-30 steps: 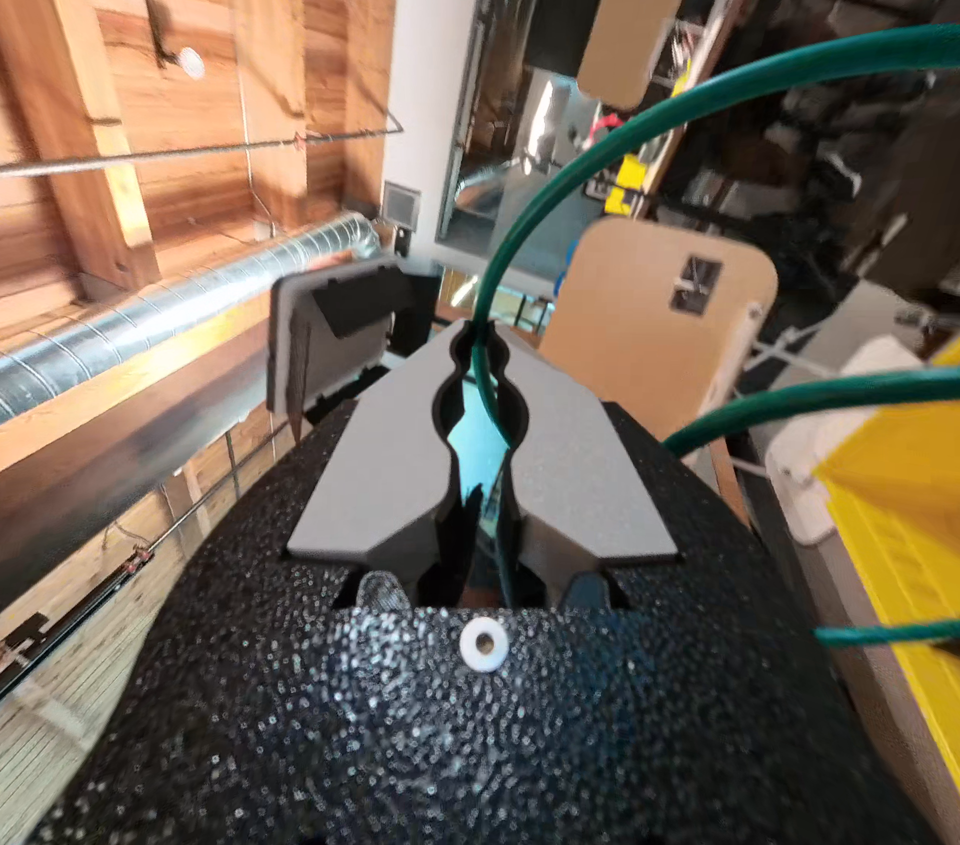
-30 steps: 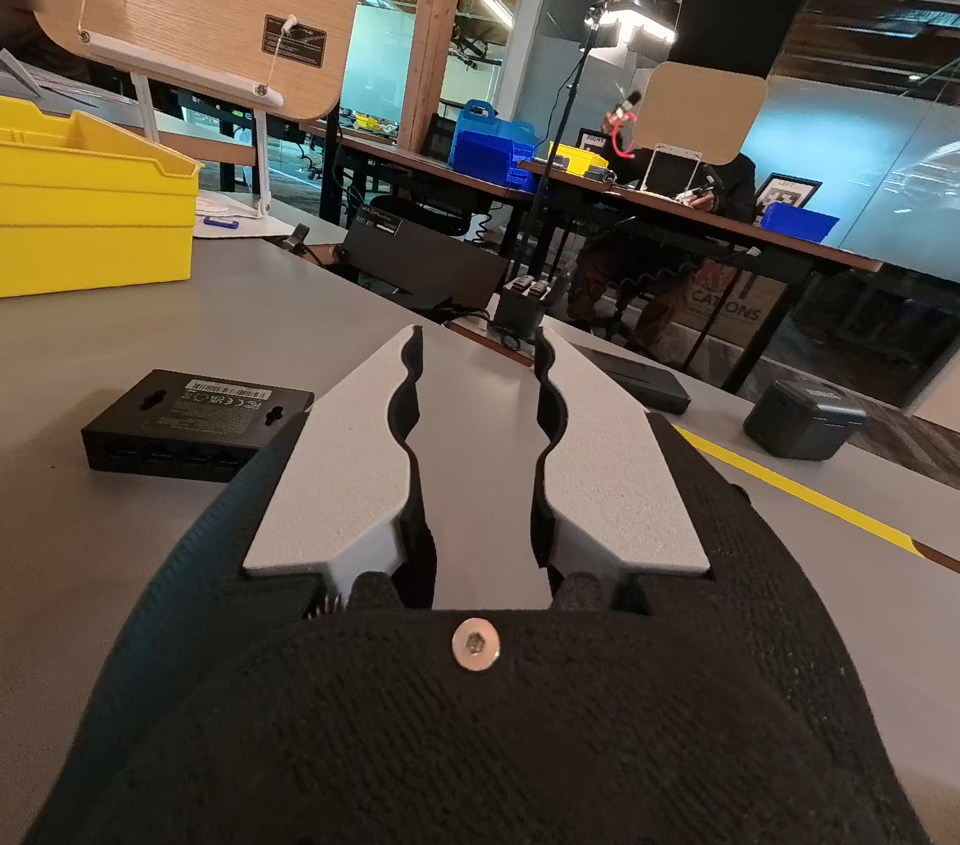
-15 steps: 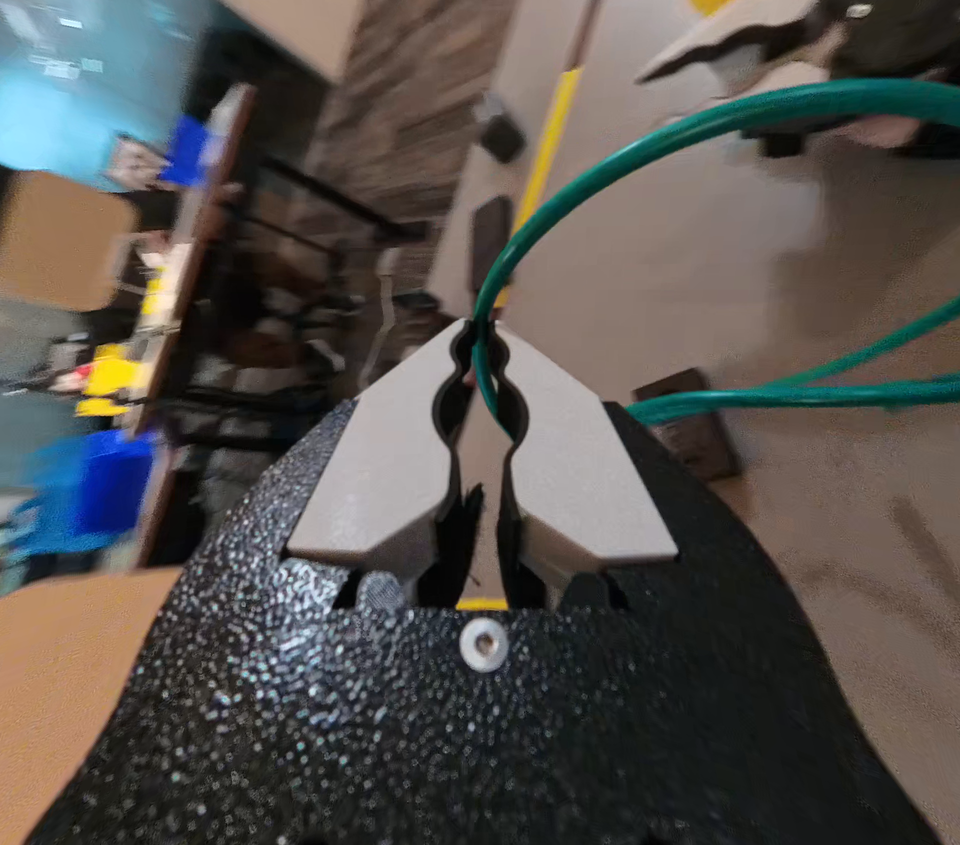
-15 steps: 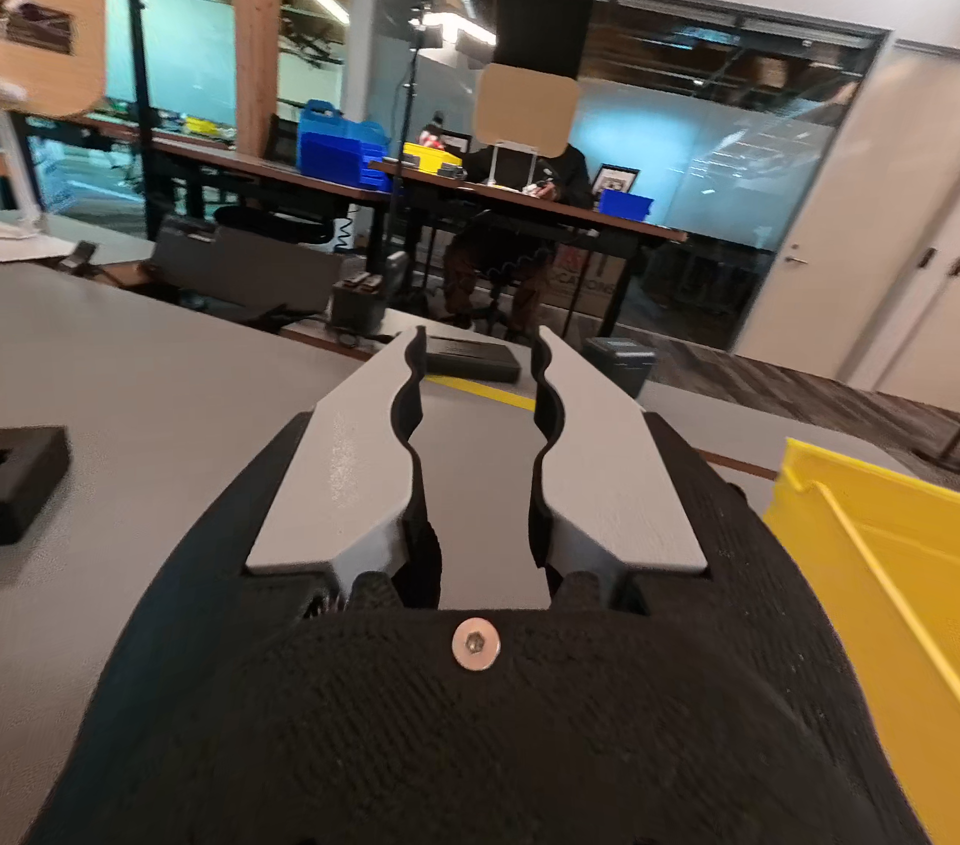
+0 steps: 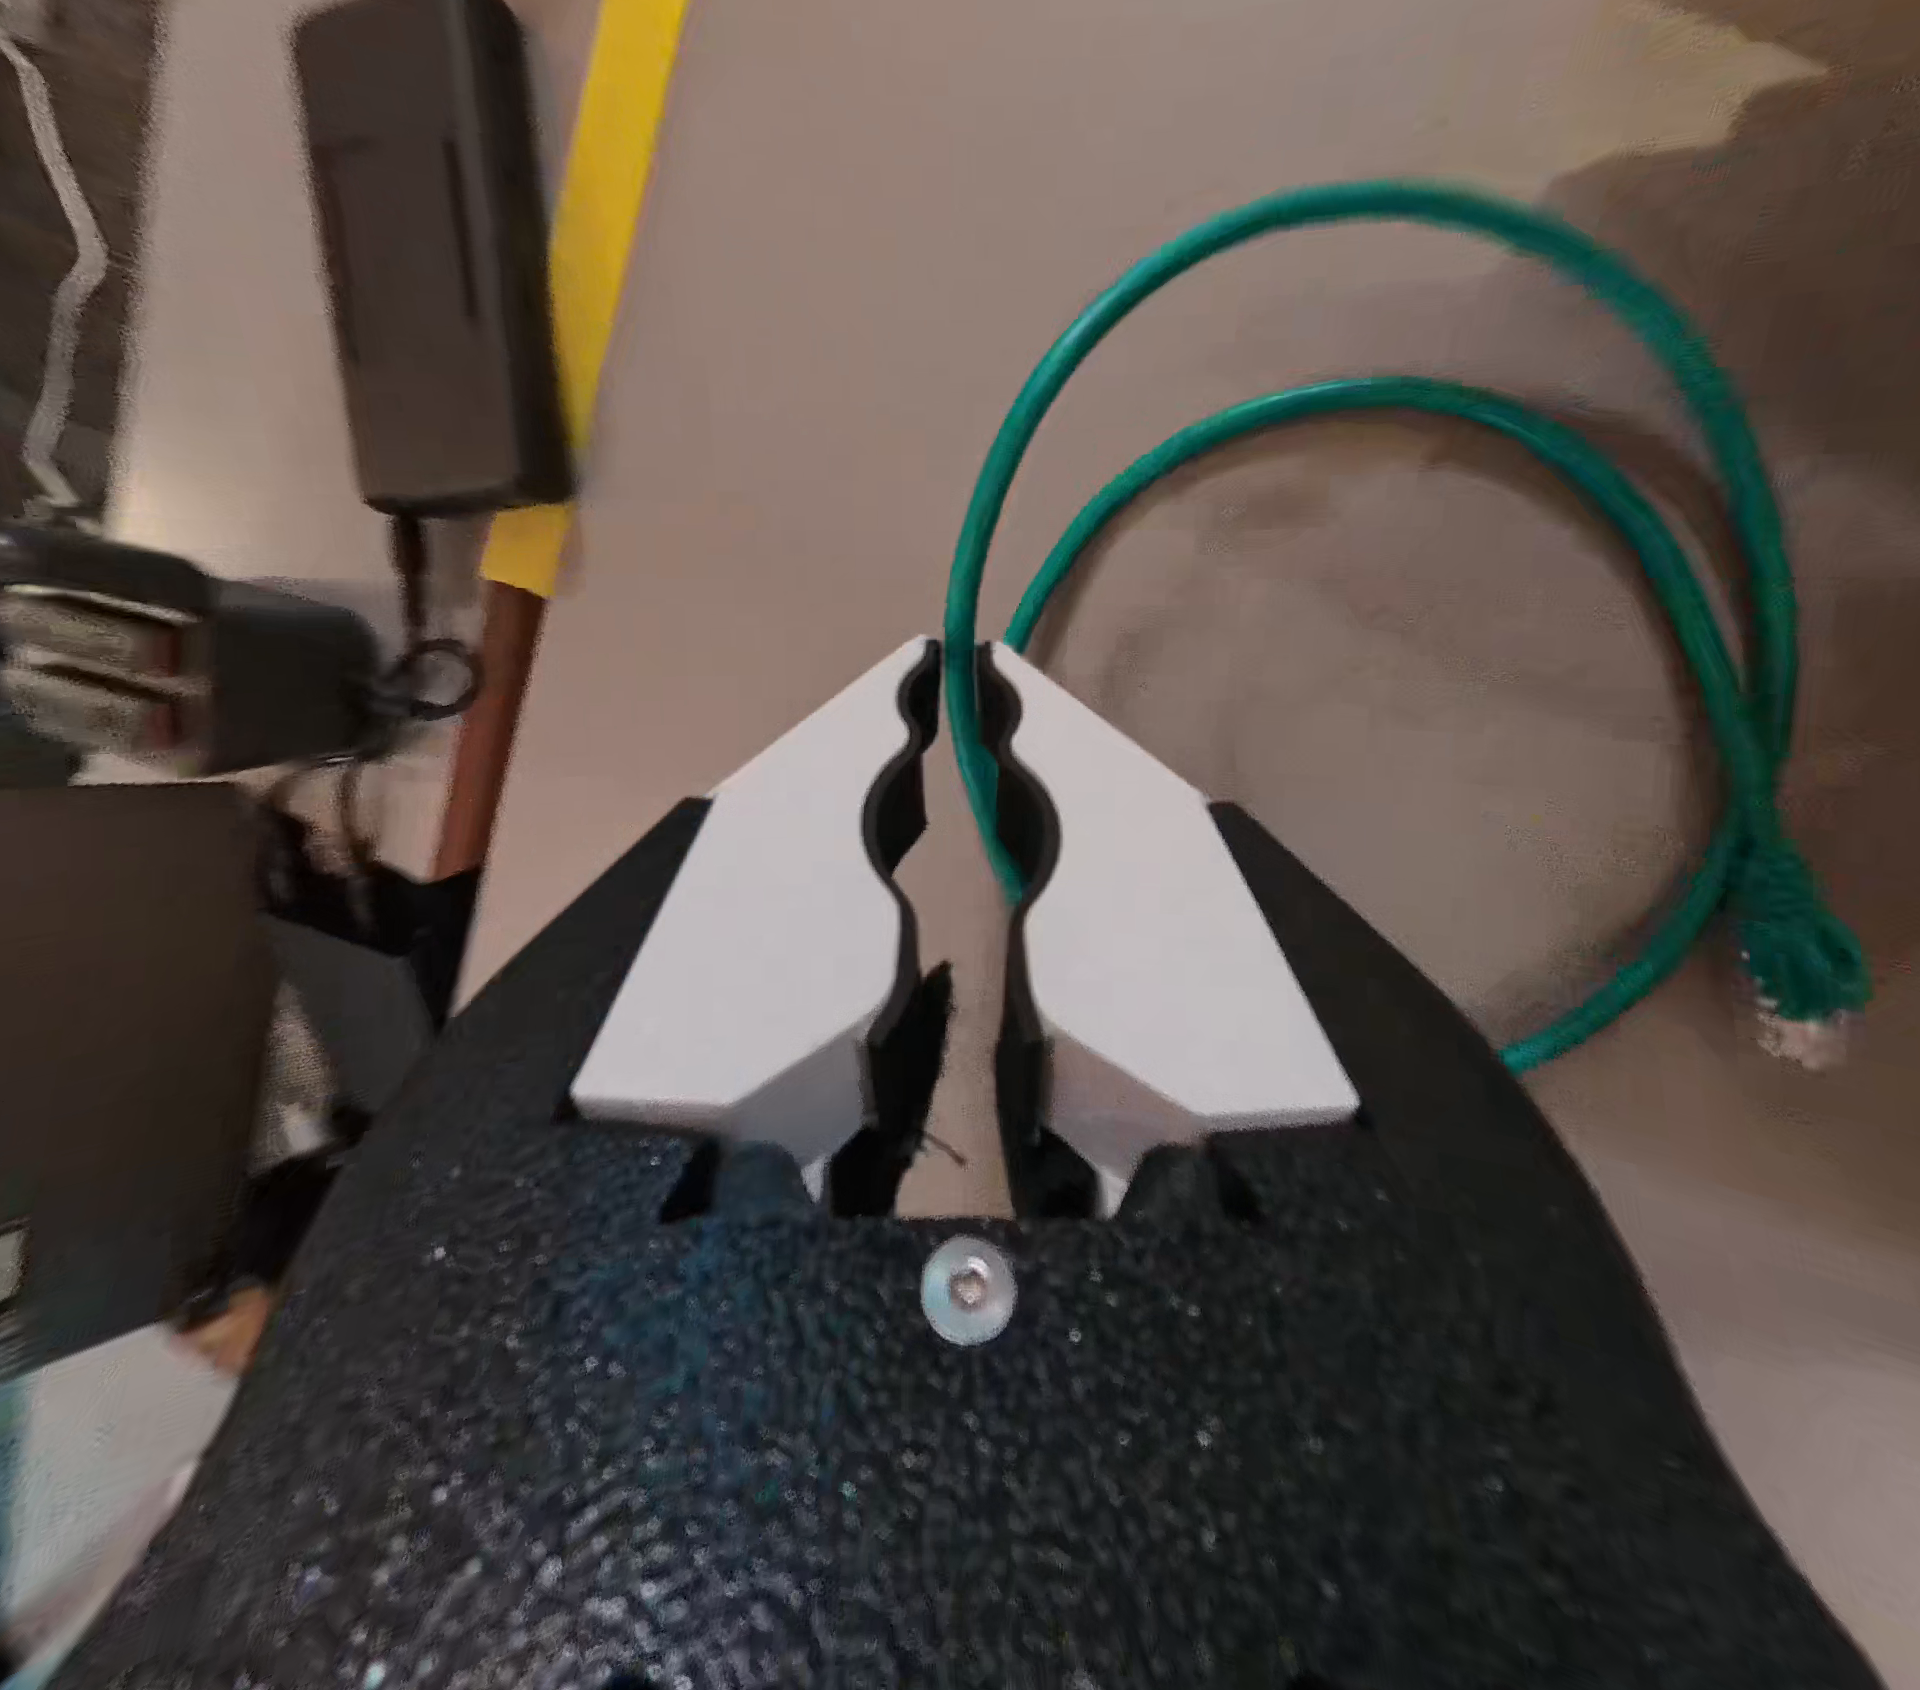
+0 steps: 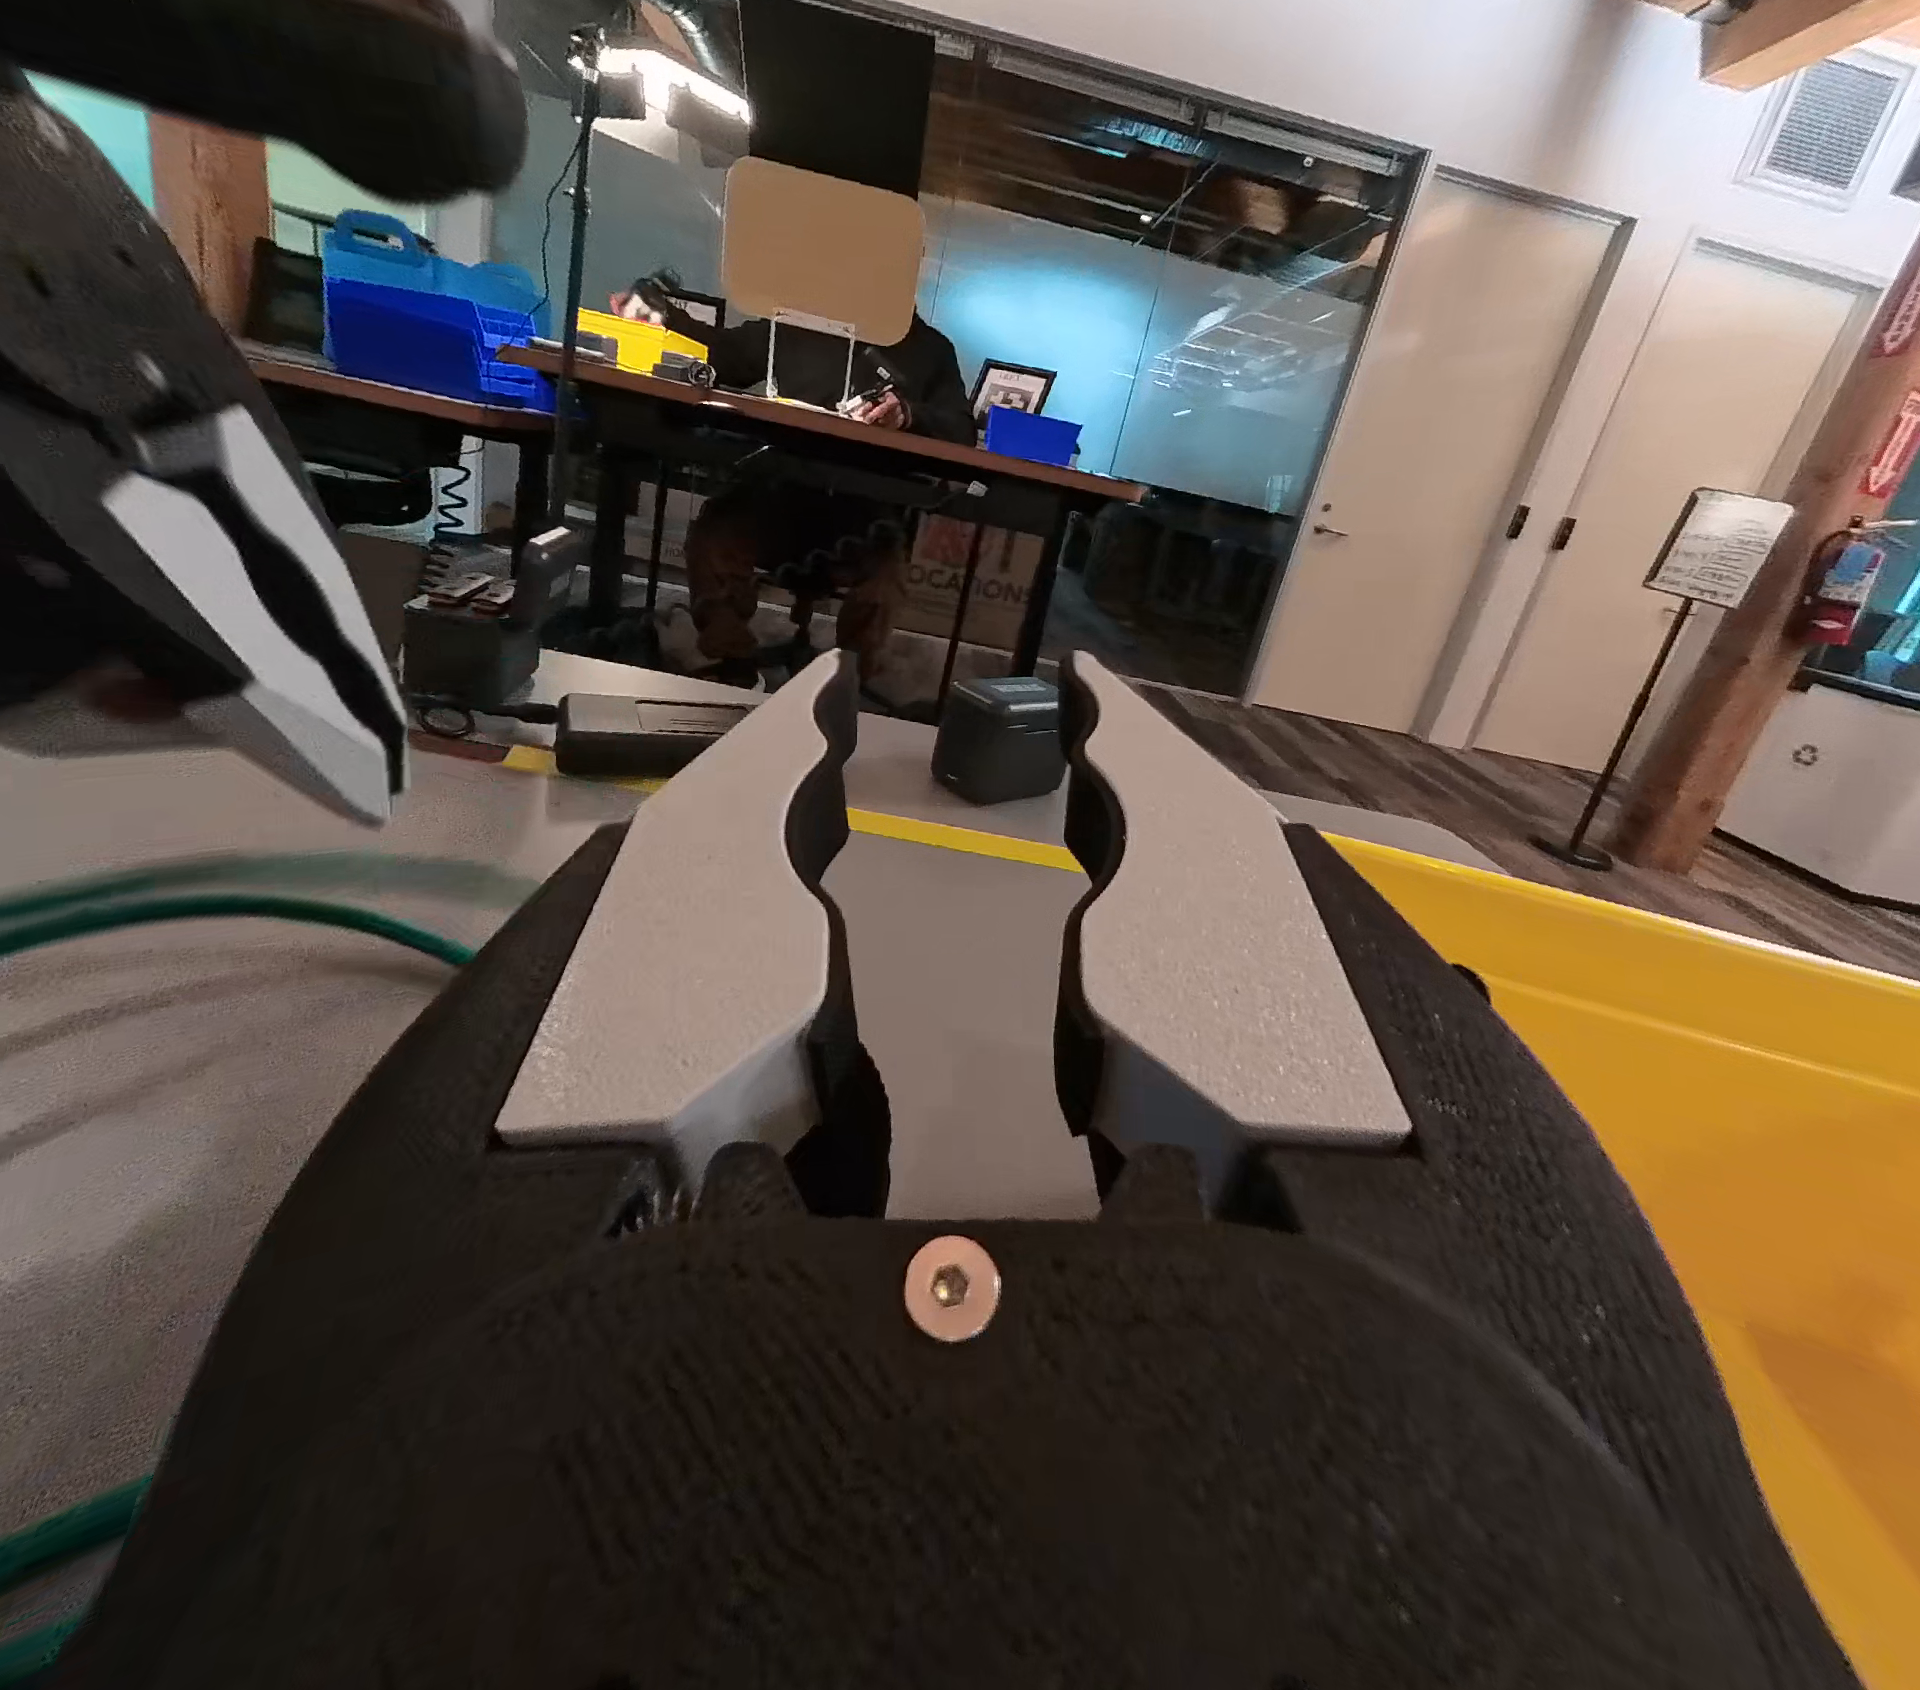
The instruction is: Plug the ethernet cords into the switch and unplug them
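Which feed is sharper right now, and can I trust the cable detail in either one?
Left wrist view: motion-smeared, but the green cable is readable between the left gripper jaws, its connector end fuzzy. Right wrist view: sharper on the open right gripper; the cable at left is streaked, edges bent by the wide-angle lens.

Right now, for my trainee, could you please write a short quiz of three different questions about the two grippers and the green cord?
1. True or false: the left gripper is shut on the green ethernet cord.
2. Which gripper has nothing between its fingers? A) left B) right C) both
3. Fill in: the yellow bin shows on the ____ side of the right wrist view.

Key:
1. True; the cord runs between its closed fingers and loops over the grey table.
2. B; the right gripper is open and empty.
3. Right.
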`<action>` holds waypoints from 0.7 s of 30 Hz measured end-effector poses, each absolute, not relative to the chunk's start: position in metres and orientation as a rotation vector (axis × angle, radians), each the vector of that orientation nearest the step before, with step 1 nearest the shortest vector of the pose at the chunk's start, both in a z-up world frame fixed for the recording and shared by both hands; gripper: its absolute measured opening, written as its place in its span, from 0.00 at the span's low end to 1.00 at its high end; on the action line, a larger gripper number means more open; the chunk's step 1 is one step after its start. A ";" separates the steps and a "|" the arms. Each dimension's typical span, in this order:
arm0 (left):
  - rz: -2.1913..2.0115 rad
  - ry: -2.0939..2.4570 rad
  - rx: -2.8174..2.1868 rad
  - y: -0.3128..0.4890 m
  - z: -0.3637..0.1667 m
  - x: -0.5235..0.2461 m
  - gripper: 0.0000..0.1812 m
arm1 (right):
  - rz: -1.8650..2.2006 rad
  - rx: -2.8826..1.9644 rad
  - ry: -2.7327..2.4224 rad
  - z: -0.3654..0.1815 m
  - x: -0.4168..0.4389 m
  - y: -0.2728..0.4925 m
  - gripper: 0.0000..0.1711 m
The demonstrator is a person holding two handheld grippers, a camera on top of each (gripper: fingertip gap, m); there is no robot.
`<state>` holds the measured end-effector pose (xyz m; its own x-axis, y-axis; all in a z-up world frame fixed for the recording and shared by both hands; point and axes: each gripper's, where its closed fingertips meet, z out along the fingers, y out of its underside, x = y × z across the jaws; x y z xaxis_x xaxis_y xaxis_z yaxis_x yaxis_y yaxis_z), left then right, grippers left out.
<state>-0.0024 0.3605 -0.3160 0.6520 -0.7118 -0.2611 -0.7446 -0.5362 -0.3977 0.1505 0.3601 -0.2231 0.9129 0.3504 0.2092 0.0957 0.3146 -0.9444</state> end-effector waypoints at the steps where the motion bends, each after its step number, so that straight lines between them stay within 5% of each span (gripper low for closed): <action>1: 0.054 1.108 -2.424 0.362 -0.324 -0.001 0.07 | 0.177 -1.252 -0.418 -0.224 0.150 0.360 0.22; 7: -0.010 0.943 -2.386 0.353 -0.315 -0.003 0.43 | 0.196 -1.254 -0.430 -0.224 0.146 0.359 0.21; 16: 0.362 0.984 -2.026 0.205 -0.214 -0.104 0.31 | 0.209 -1.257 -0.490 -0.228 0.132 0.355 0.21; 21: 0.571 1.051 -2.052 0.114 -0.201 -0.202 0.21 | 0.219 -1.270 -0.506 -0.231 0.127 0.356 0.21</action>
<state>-0.2017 0.1143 -0.2010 0.5639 -0.4908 -0.6642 -0.8243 -0.3835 -0.4164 0.1266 0.3563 -0.2314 0.8708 0.4284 0.2411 0.1181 0.2938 -0.9486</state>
